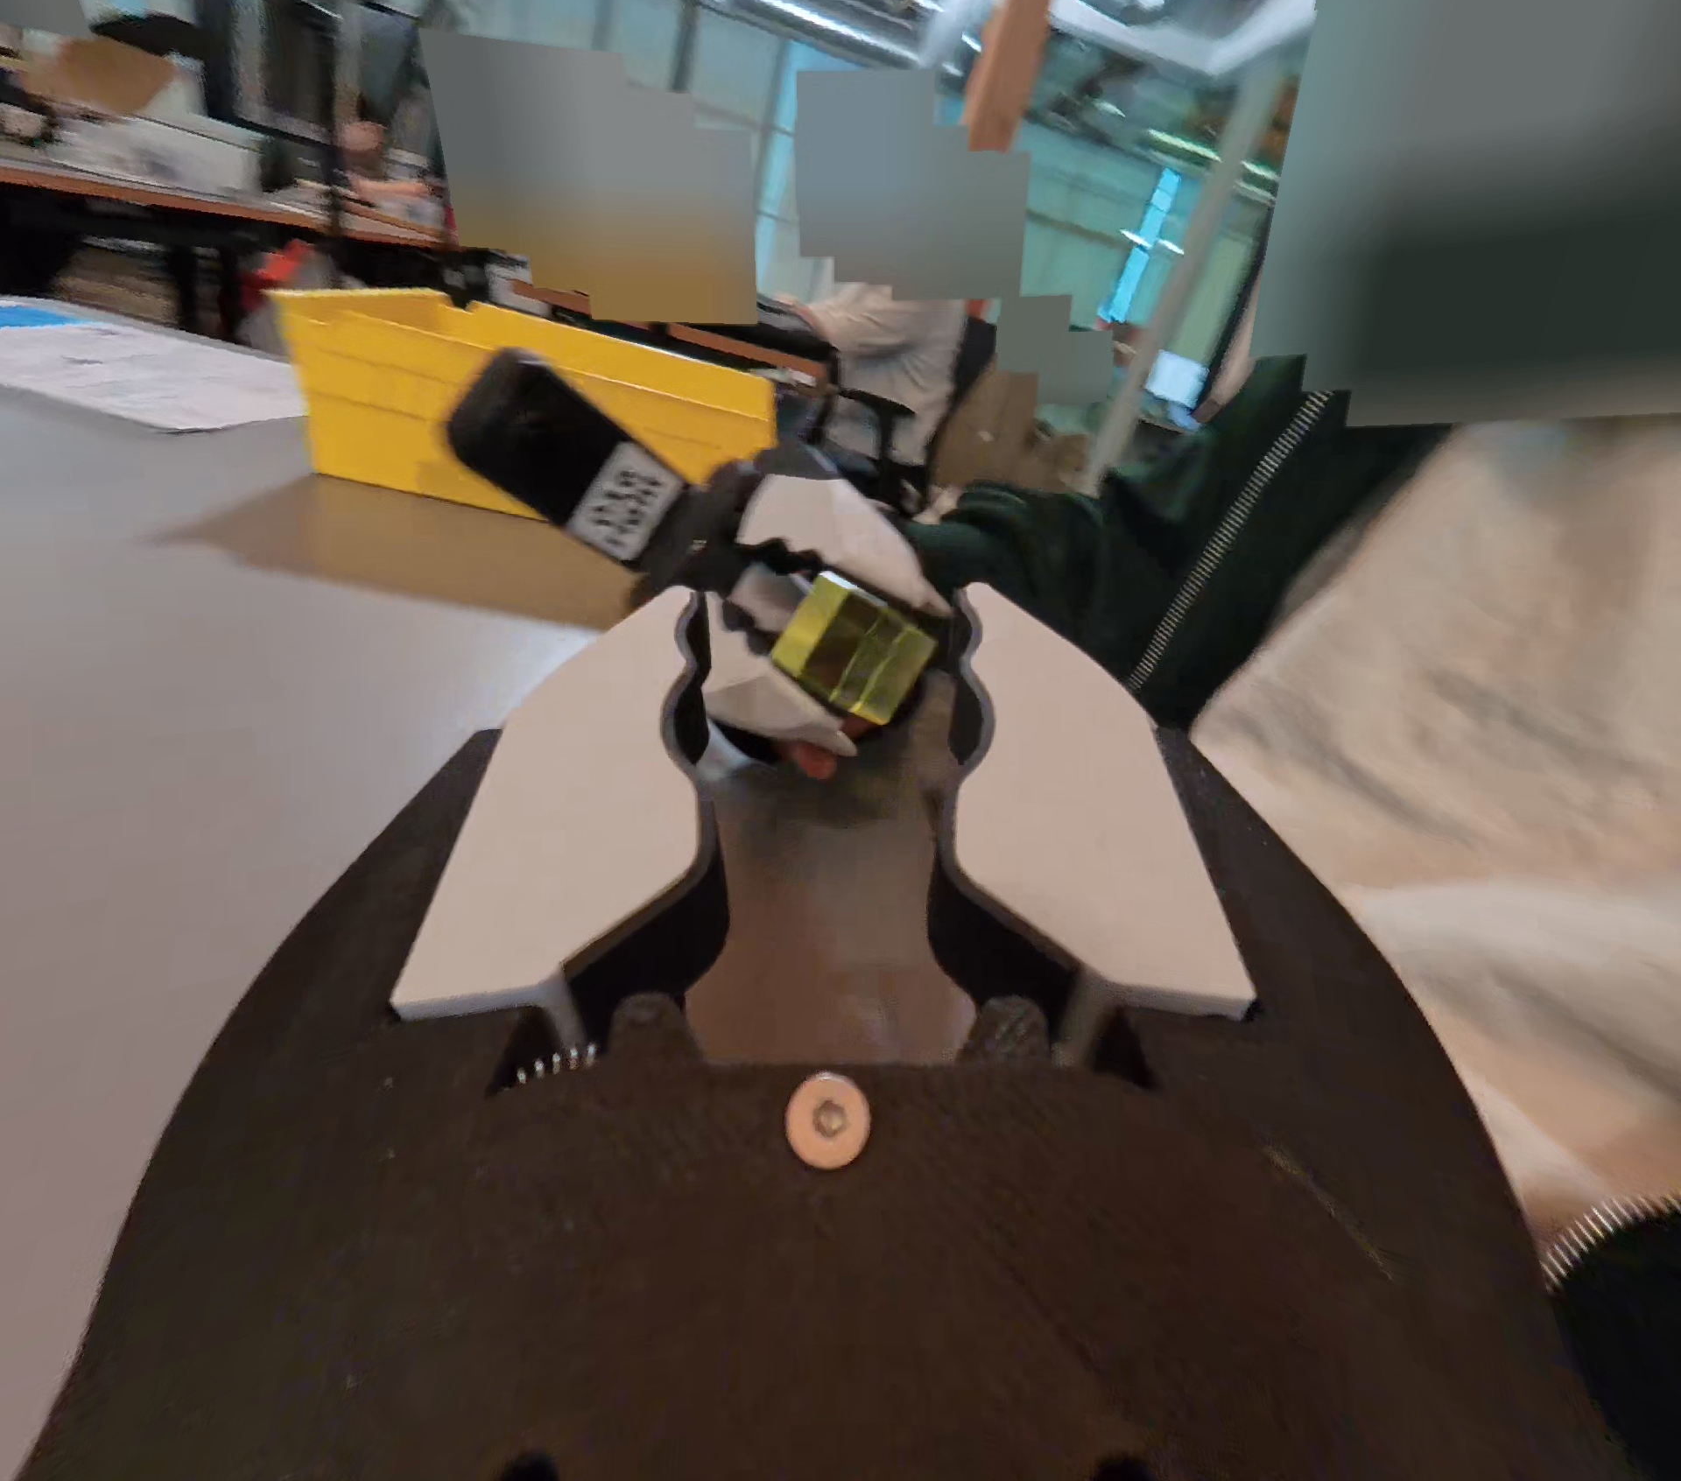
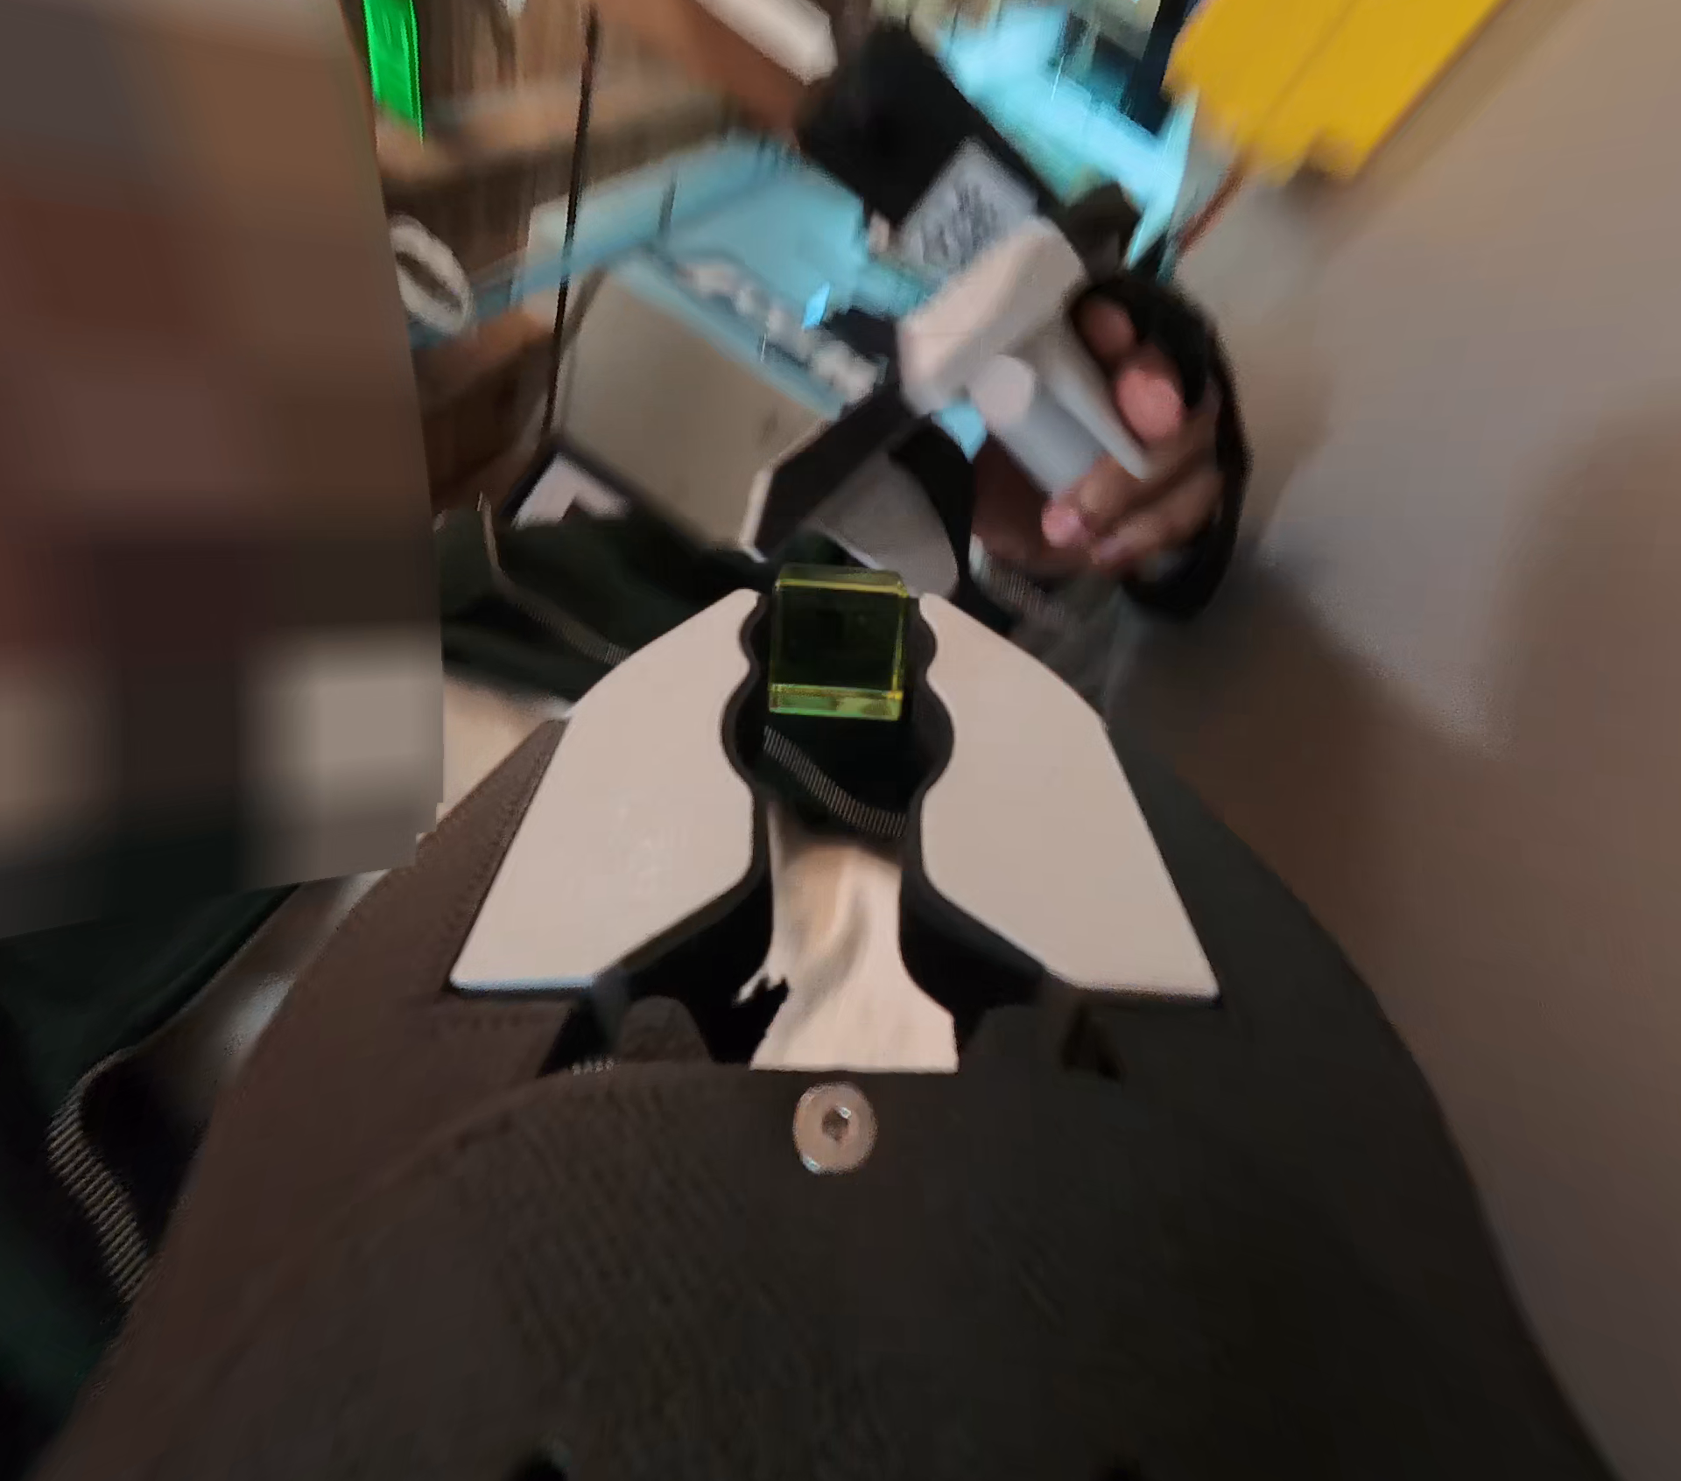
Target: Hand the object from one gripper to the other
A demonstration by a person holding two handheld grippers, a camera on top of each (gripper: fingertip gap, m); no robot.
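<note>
Workshop interior, blurred, with a grey table (image 1: 182, 710) running across the left of the left wrist view. Item, far left: sheets of paper (image 1: 136, 369) lying flat on the table's far edge. Item, beside them: yellow bin (image 1: 509, 382), standing on the table; the same bin appears at the upper right of the right wrist view (image 2: 1346, 10). Item, centre: left gripper (image 1: 823, 673), white fingers on a black body, jaws spread, pointing forward above the table; in the right wrist view it sits farther off (image 2: 846, 528), tilted, gripped by a bare hand (image 2: 1137, 455) whose fingers curl round the white handle. Item, centre: yellow-green cube (image 1: 855, 655), translucent, sitting in the gap between the left gripper's tips but with daylight on at least one side; whether either tip touches it cannot be told. Item, centre: right gripper (image 2: 837, 651), jaws pinching the cube (image 2: 839, 642) near the fingertips; from the left wrist view it enters tilted from above (image 1: 800, 619), camera end raised toward the bin. Item, right: dark green sleeve (image 1: 1046, 546) and pale cloth (image 1: 1455, 710), belonging to the person holding the tools.
</note>
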